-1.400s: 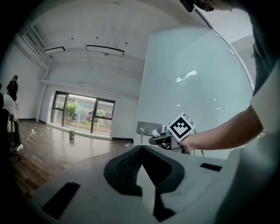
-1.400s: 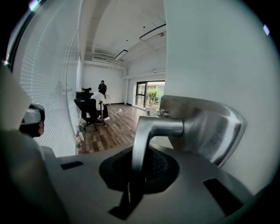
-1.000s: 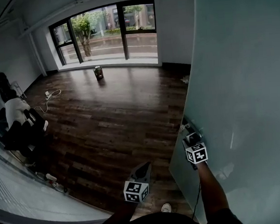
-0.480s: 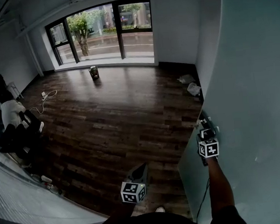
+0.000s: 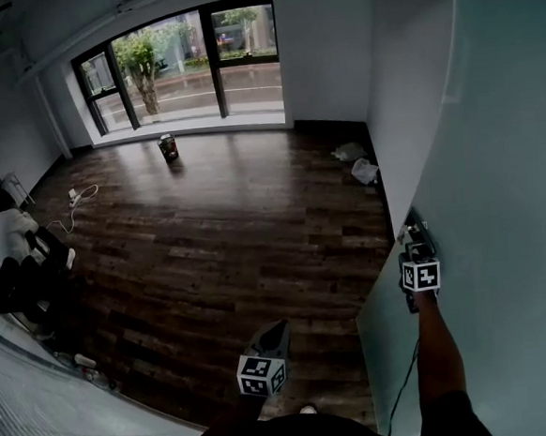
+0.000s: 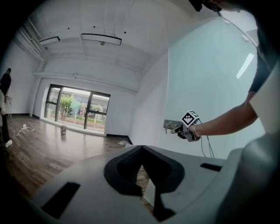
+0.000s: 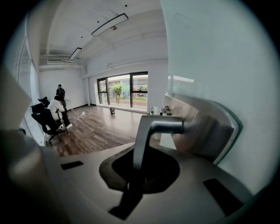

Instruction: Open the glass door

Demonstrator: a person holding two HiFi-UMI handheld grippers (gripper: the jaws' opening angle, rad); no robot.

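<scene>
Leverage is explaining most of this pose. Nearest the body, the left gripper [image 5: 278,329] is hanging low and pointing out over the room, its jaws pressed together on nothing (I judge it is simply being kept out of the way, since one hand is enough for a door).

Just beyond, at the end of the outstretched right arm, the right gripper [image 7: 132,181] is clenching the door handle [image 7: 151,127]. The lever is bending away from its spindle and running straight in between the jaws, which are squeezing it from both sides. Gripping out along the lever, rather than close to its metal plate [image 7: 205,131], is giving the most purchase for turning and pulling.

The glass door [image 5: 507,203] is filling the right of the head view, a pale frosted panel with the handle near its free edge. That edge is standing out over the wooden floor [image 5: 227,225], apart from the white wall [image 5: 403,70] behind it. By my reading the door is already partly open, with more swing to go.

Farther off, a person in a chair [image 5: 12,231] is sitting at the left, well clear of the door's path. A small can [image 5: 168,147] is standing on the boards, and the big window [image 5: 186,64] is lighting the far end.
</scene>
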